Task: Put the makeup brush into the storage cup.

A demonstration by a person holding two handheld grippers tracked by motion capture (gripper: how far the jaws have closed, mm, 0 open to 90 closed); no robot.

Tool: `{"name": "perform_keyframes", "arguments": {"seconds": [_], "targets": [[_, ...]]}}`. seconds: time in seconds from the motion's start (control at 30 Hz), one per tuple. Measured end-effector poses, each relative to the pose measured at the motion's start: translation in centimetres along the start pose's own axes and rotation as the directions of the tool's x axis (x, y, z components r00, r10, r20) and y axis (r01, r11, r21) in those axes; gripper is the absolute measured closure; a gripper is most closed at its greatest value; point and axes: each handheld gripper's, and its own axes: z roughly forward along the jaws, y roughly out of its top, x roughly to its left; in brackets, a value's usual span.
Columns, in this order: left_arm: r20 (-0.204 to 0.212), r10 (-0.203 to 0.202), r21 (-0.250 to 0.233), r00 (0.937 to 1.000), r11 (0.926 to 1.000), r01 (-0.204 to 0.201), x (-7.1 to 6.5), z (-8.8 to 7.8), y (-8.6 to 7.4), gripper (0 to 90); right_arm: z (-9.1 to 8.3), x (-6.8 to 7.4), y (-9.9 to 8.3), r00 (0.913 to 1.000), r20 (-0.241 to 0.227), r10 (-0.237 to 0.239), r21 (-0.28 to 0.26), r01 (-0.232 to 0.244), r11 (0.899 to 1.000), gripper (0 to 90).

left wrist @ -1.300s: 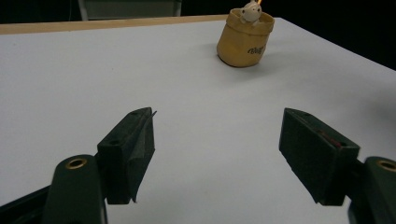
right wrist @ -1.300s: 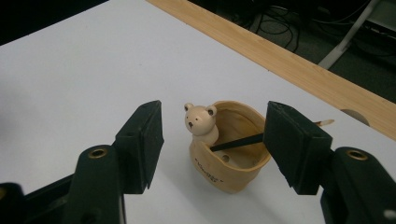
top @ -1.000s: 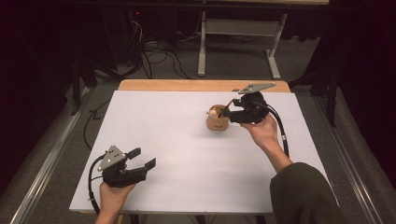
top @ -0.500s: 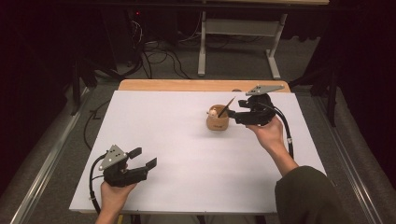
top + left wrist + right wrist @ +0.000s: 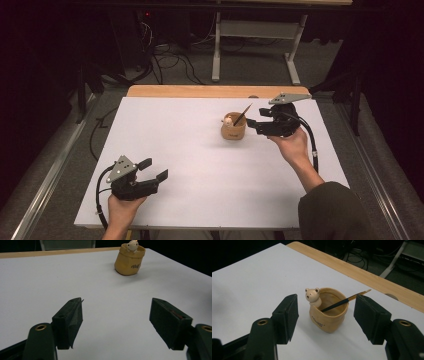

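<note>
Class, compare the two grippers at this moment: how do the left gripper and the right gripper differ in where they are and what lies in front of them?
The left gripper sits near the white table's front edge, far from the tan pot; the right gripper is close beside that pot. In the left gripper view the pot stands distant; in the right gripper view it sits just beyond the jaws, its brush leaning out. Both have open jaws holding nothing.

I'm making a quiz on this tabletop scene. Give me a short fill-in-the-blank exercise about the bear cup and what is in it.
1. The tan cup stands on the ____ table cover.
2. A small ____ figure peeks over its rim.
3. A thin ____ leans inside the cup.
4. The right hand-held gripper, beside the cup, has its jaws ____.

Missing words: white; bear; paintbrush; open
</note>
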Motion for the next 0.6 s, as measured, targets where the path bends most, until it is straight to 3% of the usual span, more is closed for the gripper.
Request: {"name": "perform_keyframes", "arguments": {"seconds": [0.6], "targets": [[0.0, 0.002, 0.0, 1.0, 1.0, -0.002, -0.1, 0.0, 0.0, 27.2, -1.3, -0.7, -1.1, 0.9999, 0.003, 0.015, -0.018, -0.015, 1.0, 37.7]]}}
